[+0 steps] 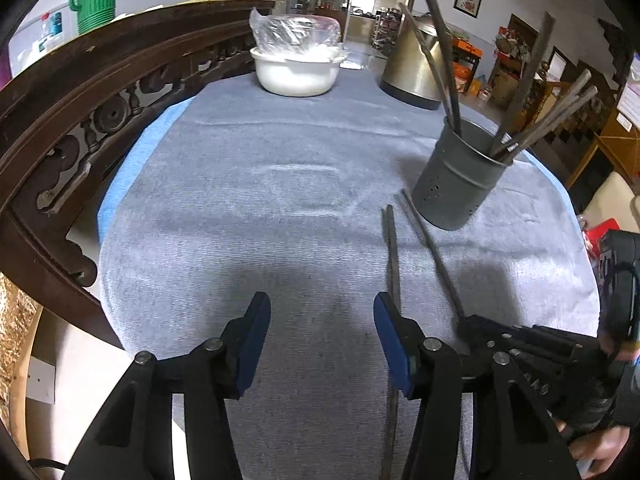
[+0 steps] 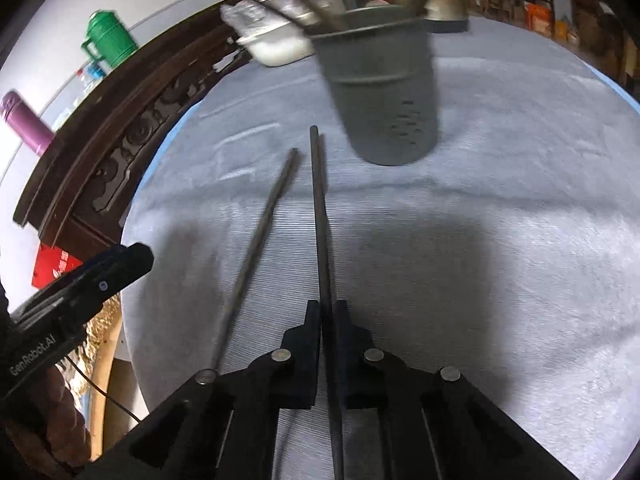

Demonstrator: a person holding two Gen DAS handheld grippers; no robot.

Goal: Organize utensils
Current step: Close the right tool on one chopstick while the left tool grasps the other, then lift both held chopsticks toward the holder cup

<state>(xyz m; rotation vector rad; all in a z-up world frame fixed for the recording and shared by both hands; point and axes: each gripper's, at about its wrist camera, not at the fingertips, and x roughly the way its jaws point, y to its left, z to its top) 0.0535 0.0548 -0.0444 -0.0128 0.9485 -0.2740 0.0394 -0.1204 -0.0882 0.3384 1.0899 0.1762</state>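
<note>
The table (image 1: 248,208), covered with a grey cloth, carries everything. Toward its far right edge stands the grey metal holder (image 1: 460,184), upright, with several chopsticks already leaning inside. The holder looks light and thin-walled, so I judge that a hard knock could tip it.

Two loose chopsticks lie on the cloth in front of the holder, toward the near edge. The right gripper (image 2: 328,312) has its jaws pressed together on one chopstick (image 2: 320,220), taken at the part nearest to the person, so the long free part points toward the holder. The other chopstick (image 2: 260,248) lies just beside it on the left, not touched.

The left gripper (image 1: 322,340) is spread about half way, holds nothing, and hangs above the cloth near the near edge.

The chopsticks seem thin, stiff, light and smooth. Held so close to one end, the stick may swing or slip, so a firm pinch is needed.
</note>
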